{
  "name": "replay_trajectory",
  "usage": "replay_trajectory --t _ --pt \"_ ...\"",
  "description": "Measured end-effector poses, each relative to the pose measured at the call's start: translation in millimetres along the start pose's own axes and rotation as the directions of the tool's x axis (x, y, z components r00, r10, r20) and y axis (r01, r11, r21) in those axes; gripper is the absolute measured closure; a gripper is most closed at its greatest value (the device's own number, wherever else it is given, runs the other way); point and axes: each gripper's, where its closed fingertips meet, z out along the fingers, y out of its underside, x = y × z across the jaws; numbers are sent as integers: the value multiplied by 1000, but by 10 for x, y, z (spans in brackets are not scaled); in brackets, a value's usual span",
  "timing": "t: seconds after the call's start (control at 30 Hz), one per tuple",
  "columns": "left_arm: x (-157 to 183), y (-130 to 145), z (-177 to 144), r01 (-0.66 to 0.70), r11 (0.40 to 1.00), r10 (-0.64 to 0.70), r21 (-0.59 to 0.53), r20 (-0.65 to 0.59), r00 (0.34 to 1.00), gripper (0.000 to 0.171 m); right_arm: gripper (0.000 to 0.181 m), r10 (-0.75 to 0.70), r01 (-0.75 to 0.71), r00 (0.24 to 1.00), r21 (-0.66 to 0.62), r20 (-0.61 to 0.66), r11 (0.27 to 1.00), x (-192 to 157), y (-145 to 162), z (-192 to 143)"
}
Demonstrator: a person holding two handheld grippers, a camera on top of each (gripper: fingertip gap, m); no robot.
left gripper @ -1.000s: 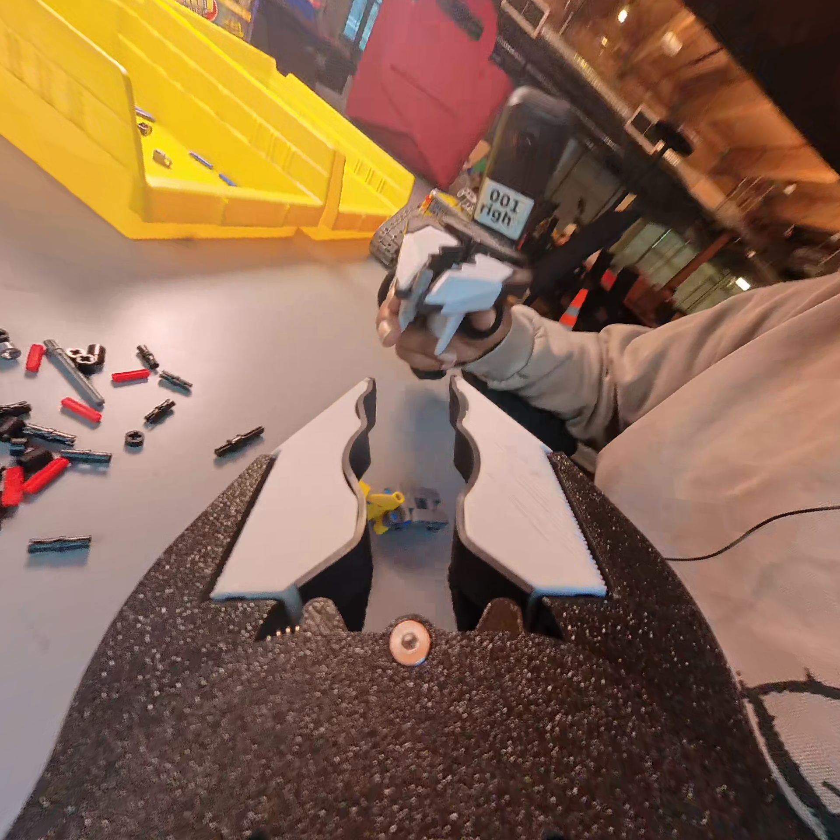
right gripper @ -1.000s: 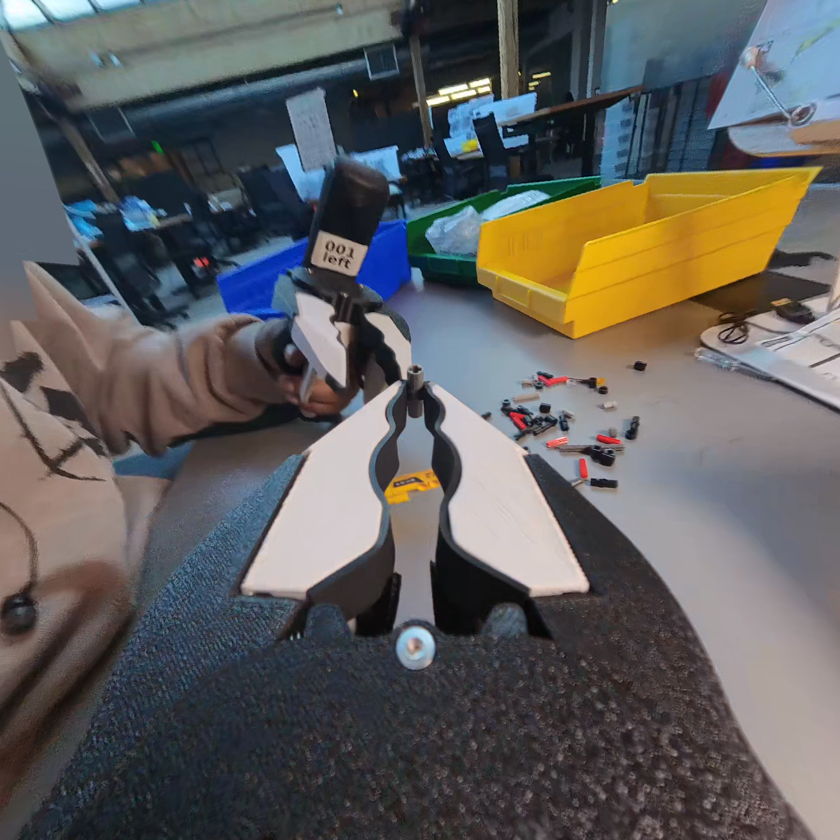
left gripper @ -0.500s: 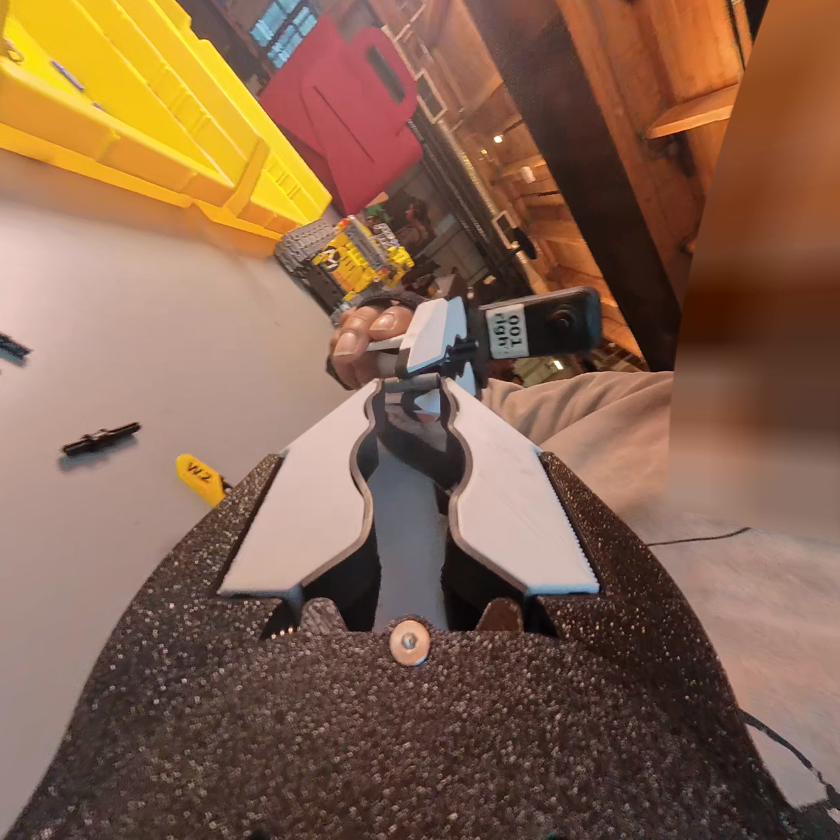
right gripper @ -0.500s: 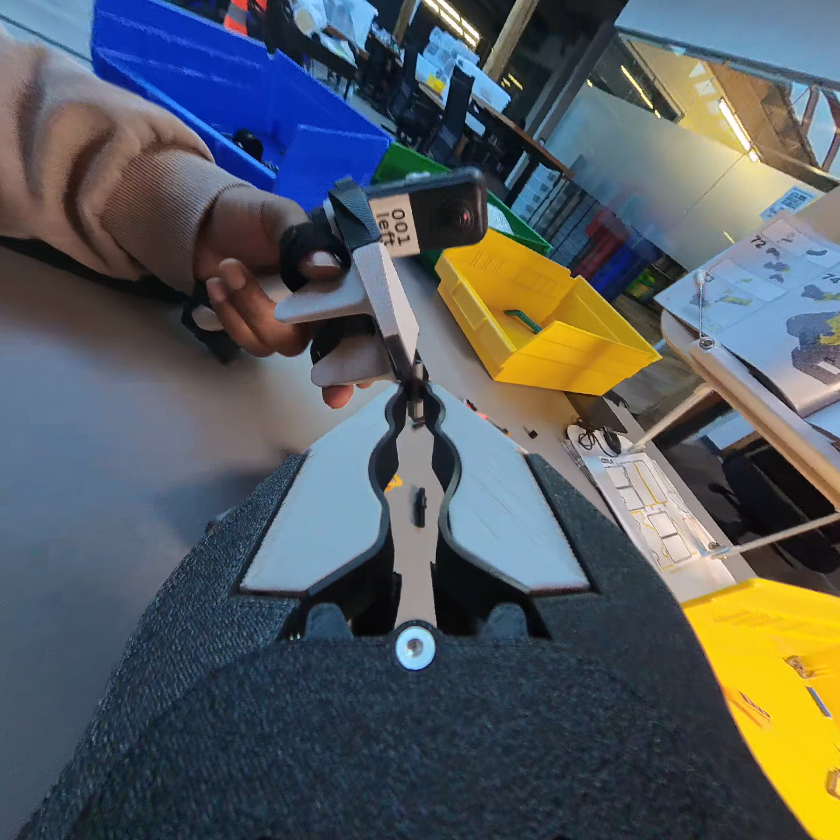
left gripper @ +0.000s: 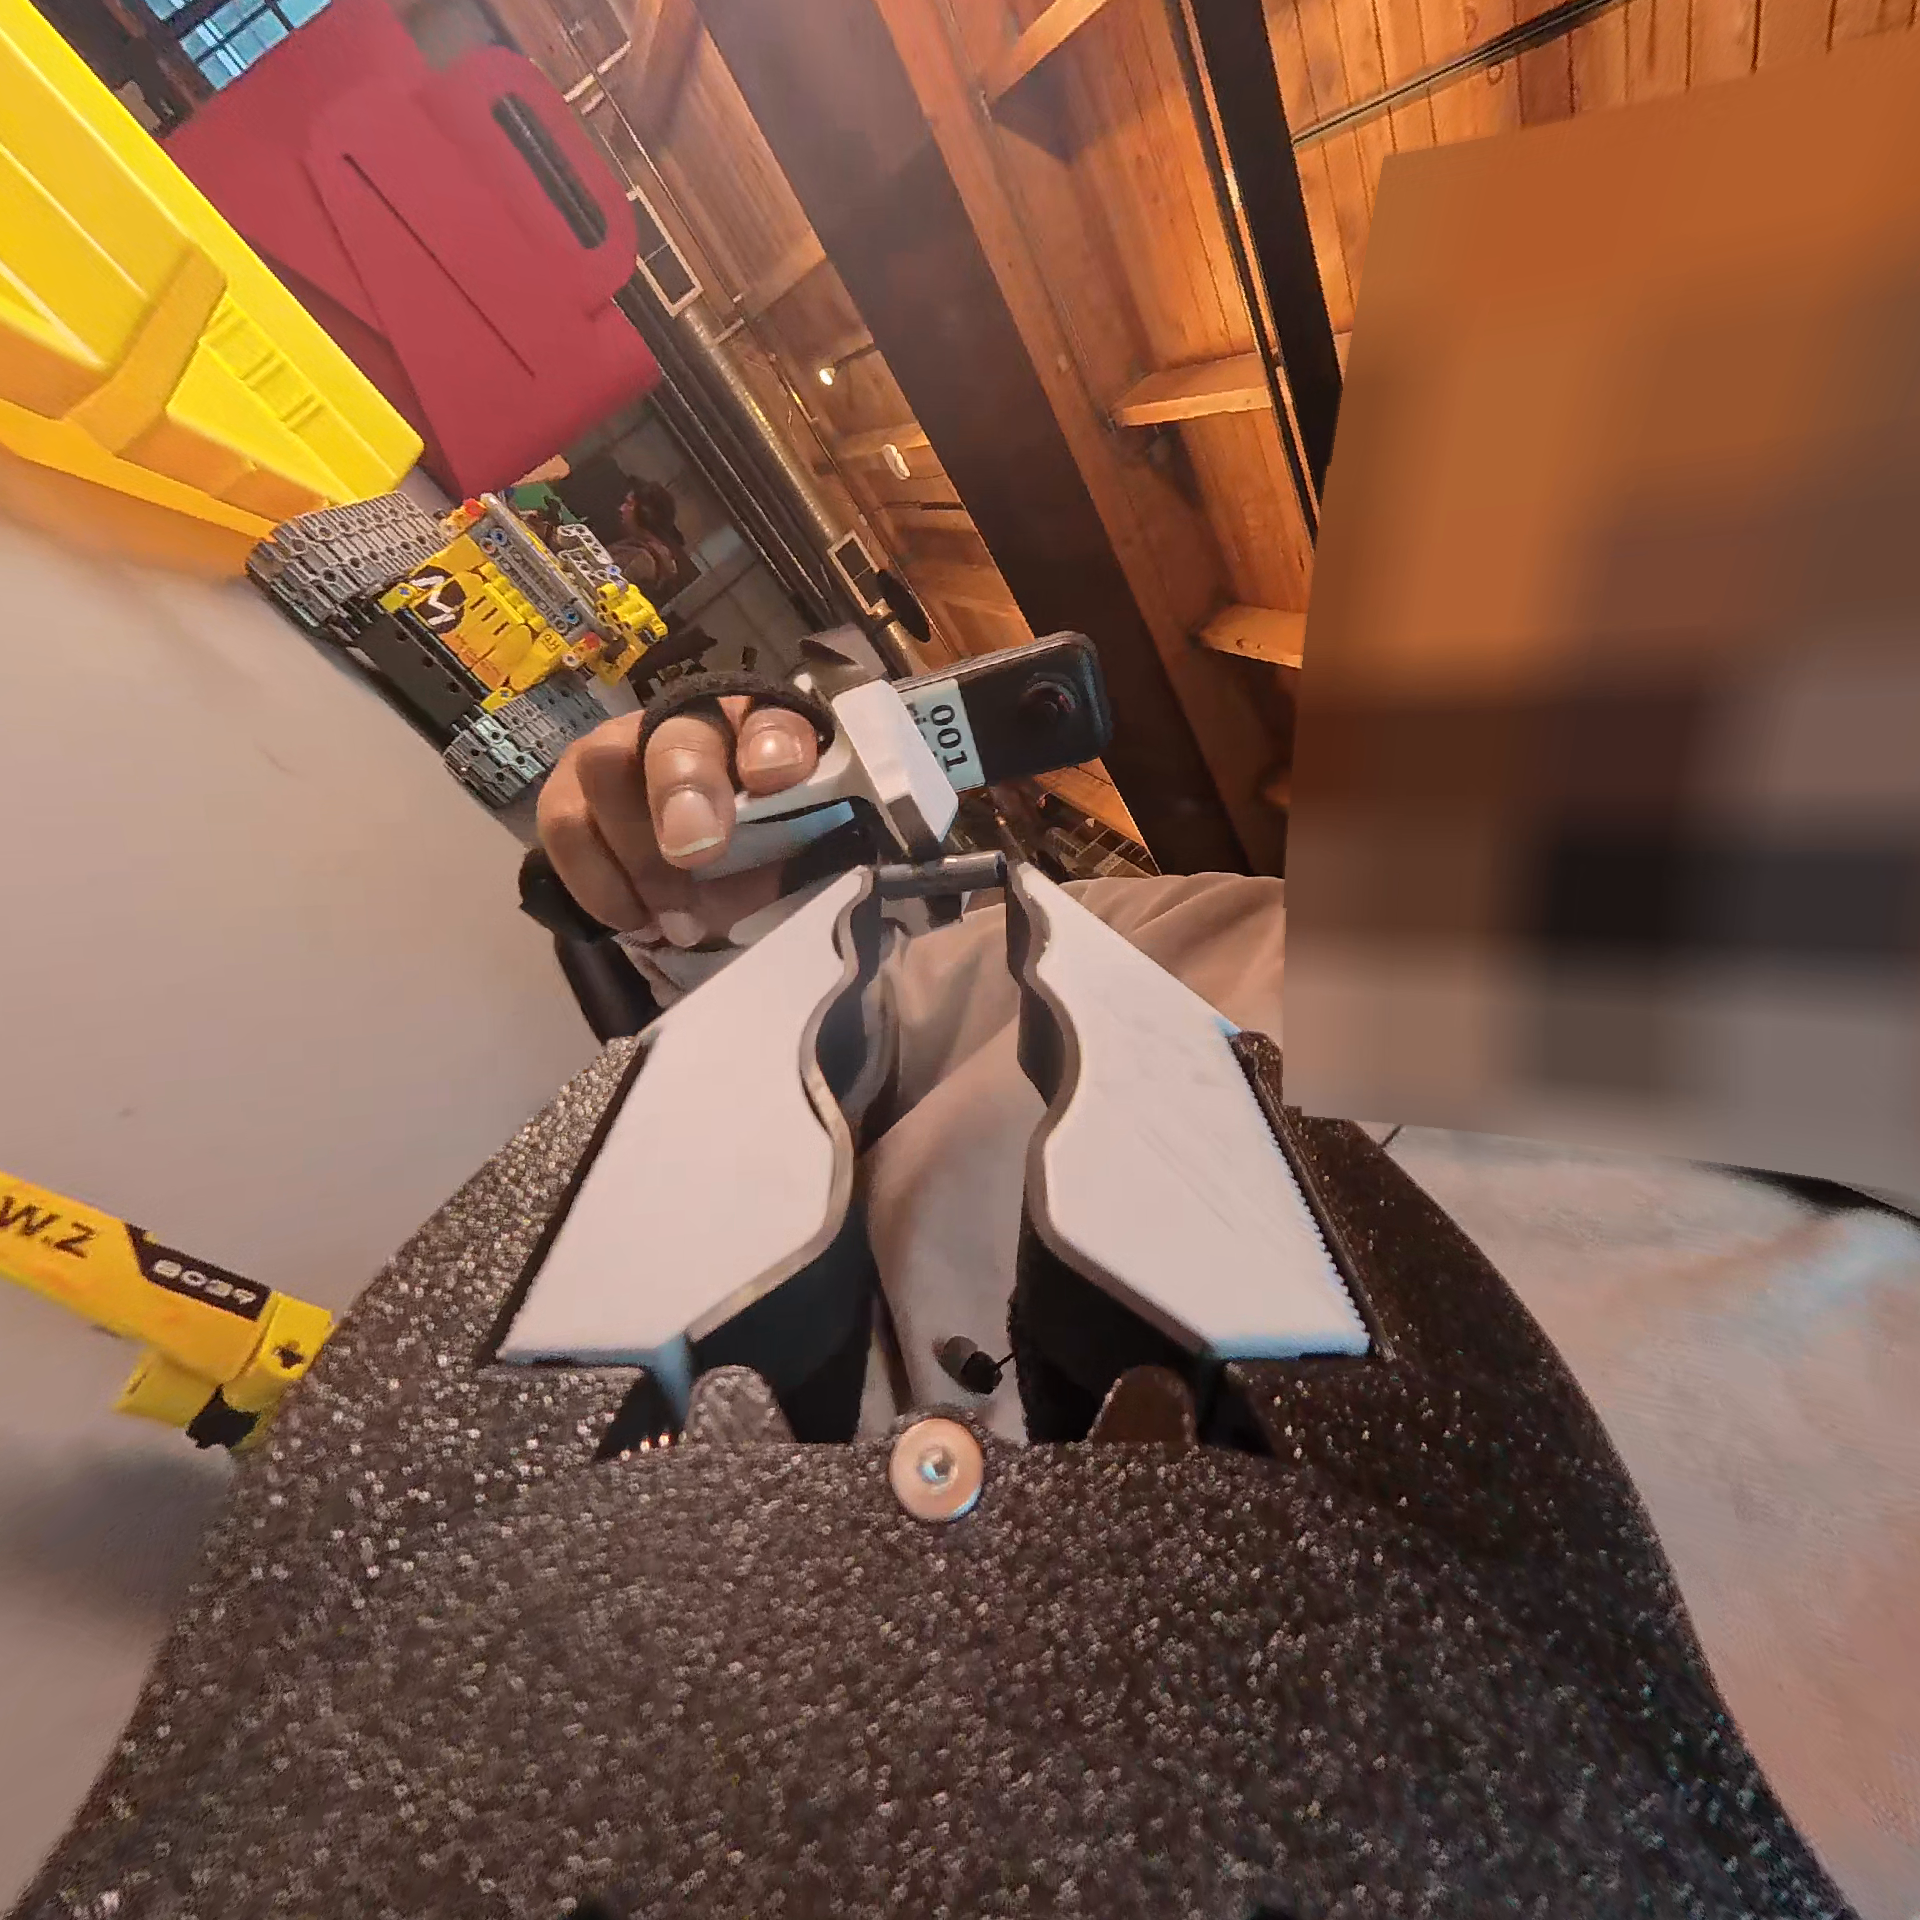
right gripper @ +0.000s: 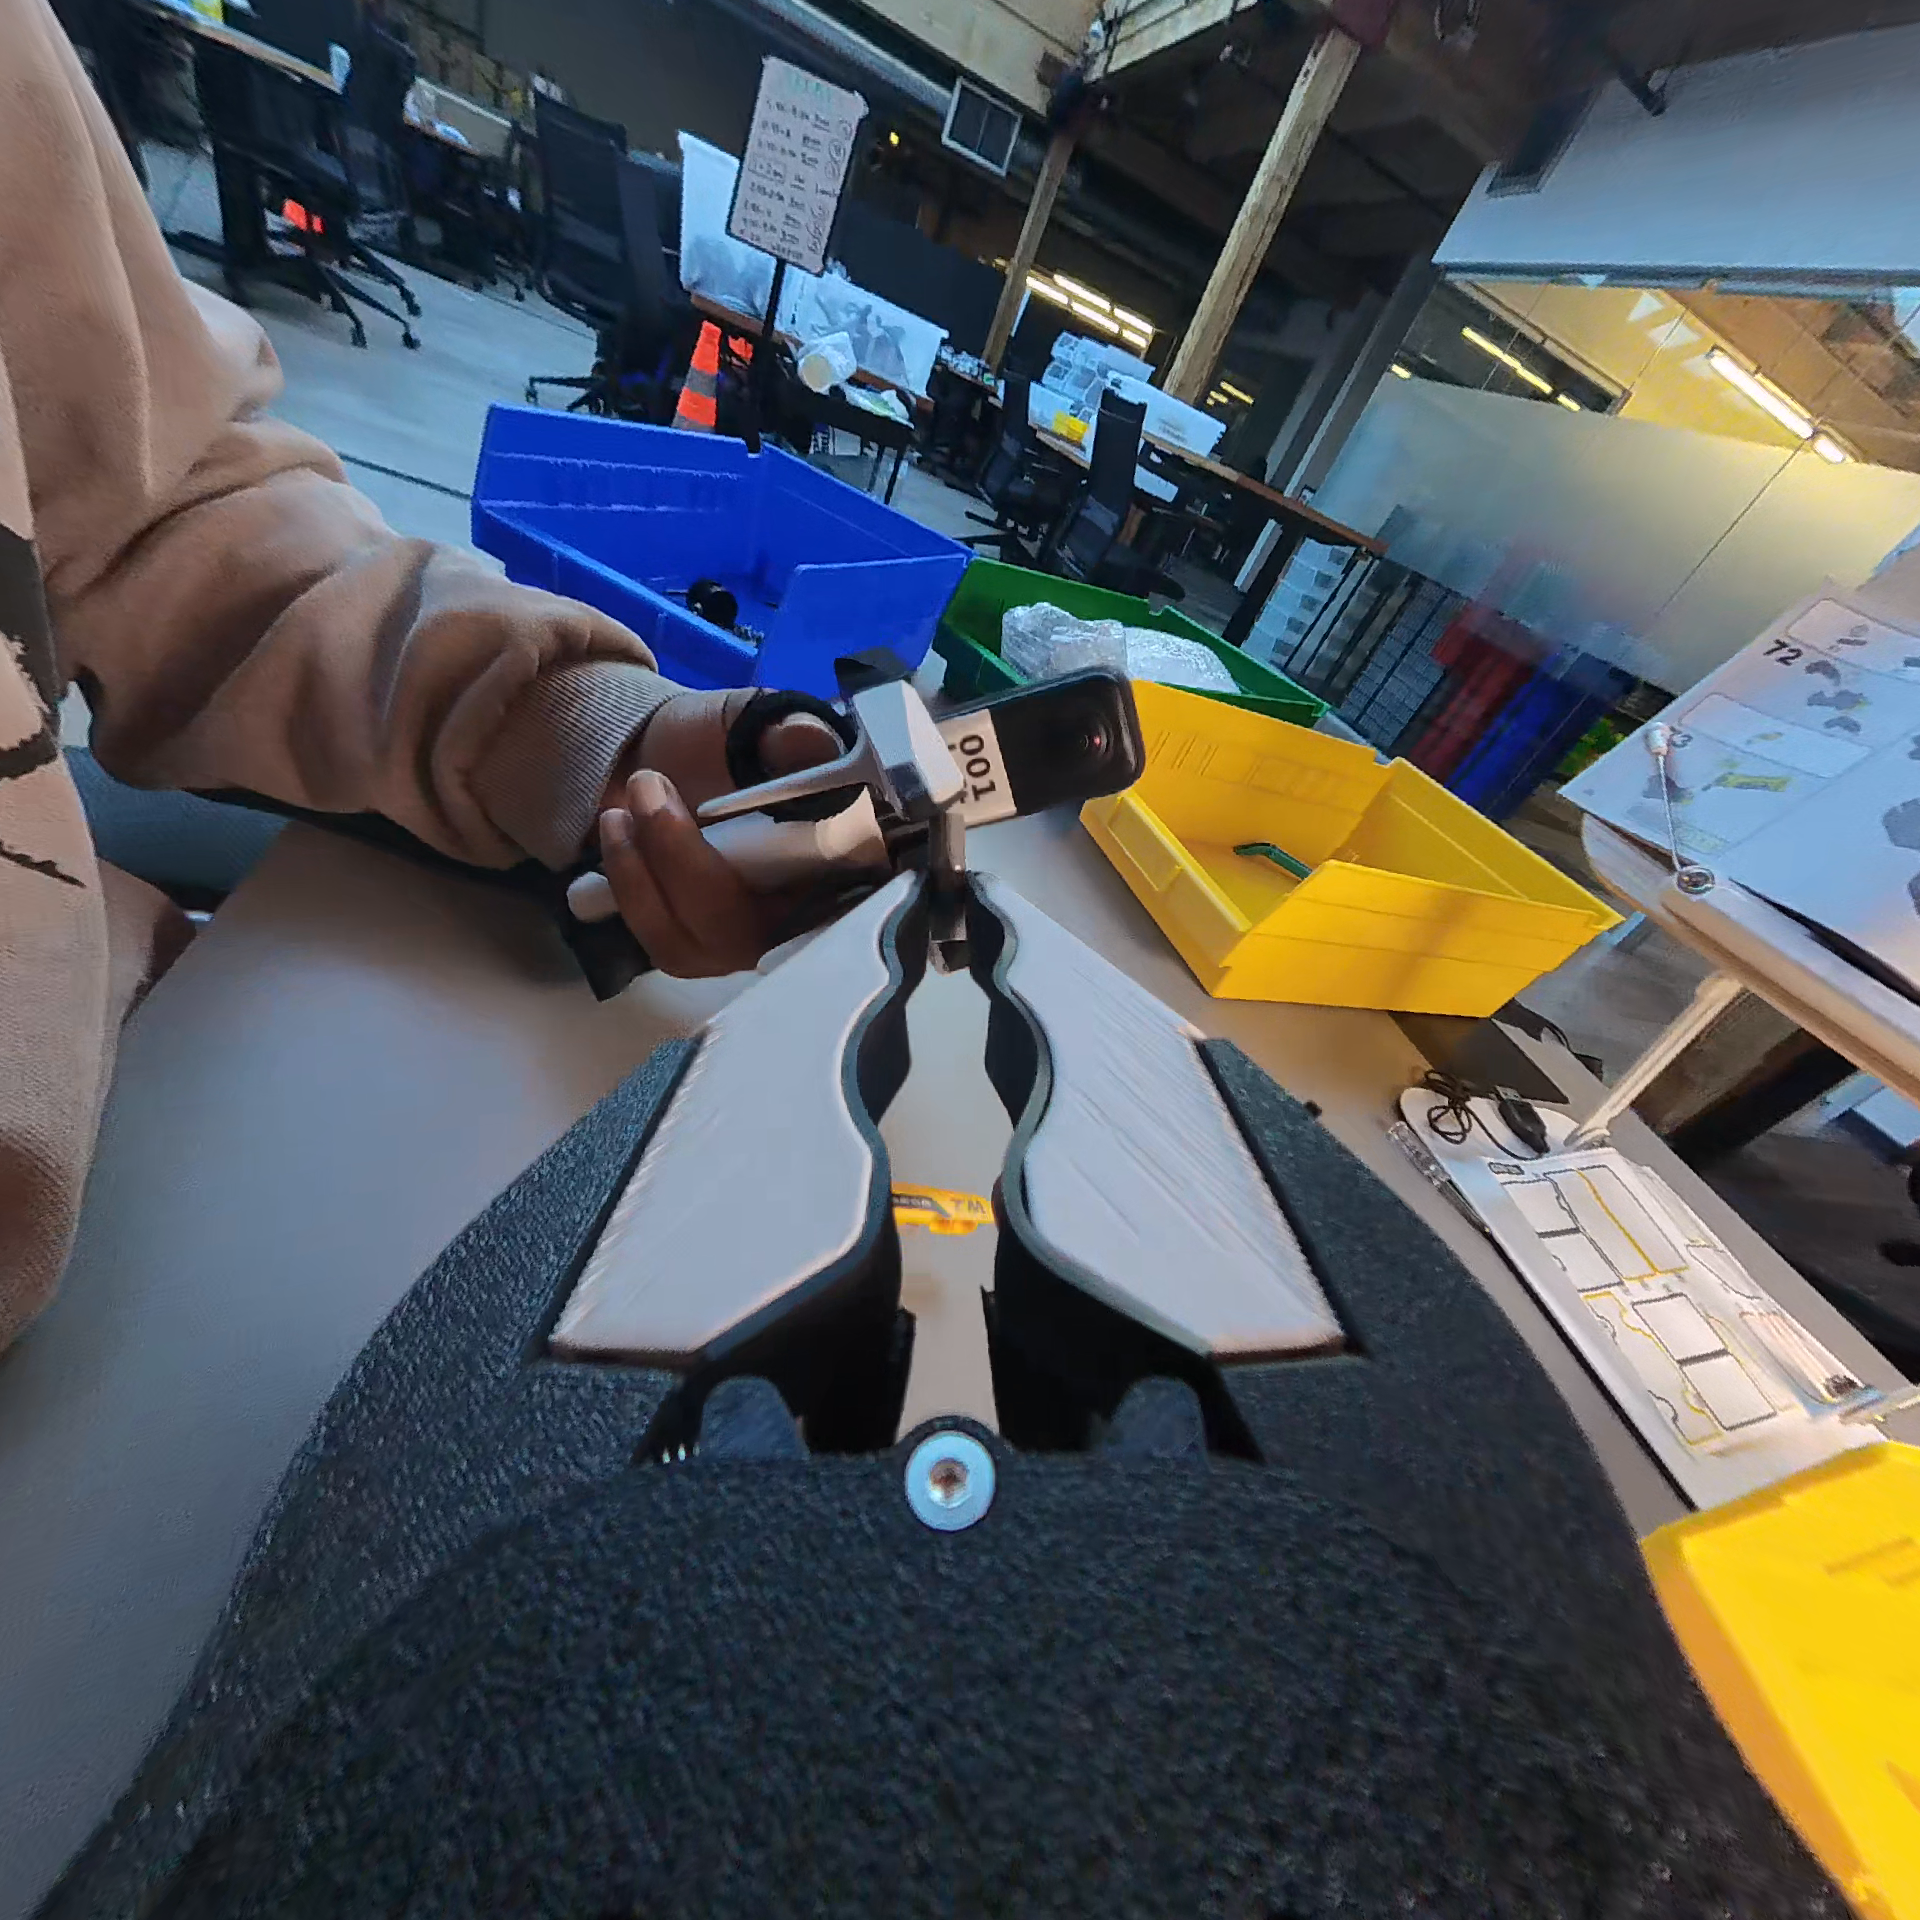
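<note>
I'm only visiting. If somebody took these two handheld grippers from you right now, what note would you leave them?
Right gripper: jaws shut on a small dark pin, held up off the table.
Left gripper: tip to tip with the right one, jaws slightly apart, with the pin lying across their tips. Whether it grips the pin cannot be told.
On the table: a yellow piece lies under the grippers, untouched. A yellow model, a yellow bin and a blue bin sit farther off.
</note>
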Motion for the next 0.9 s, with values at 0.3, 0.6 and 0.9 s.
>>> replay_trajectory --t 0.3,0.6,0.9 --pt "-414 -339 -416 -500 846 510 -185 554 658 128 177 -32 -201 915 -525 -402 827 1907 811 -715" --pt "-635 -246 -626 -484 765 633 -425 636 442 126 176 -47 -543 764 -680 -644 493 3386 1908 -1515" --pt "-816 -69 -677 -360 794 607 -489 647 462 128 165 30 -487 743 -509 -669 709 3175 1321 -1449"
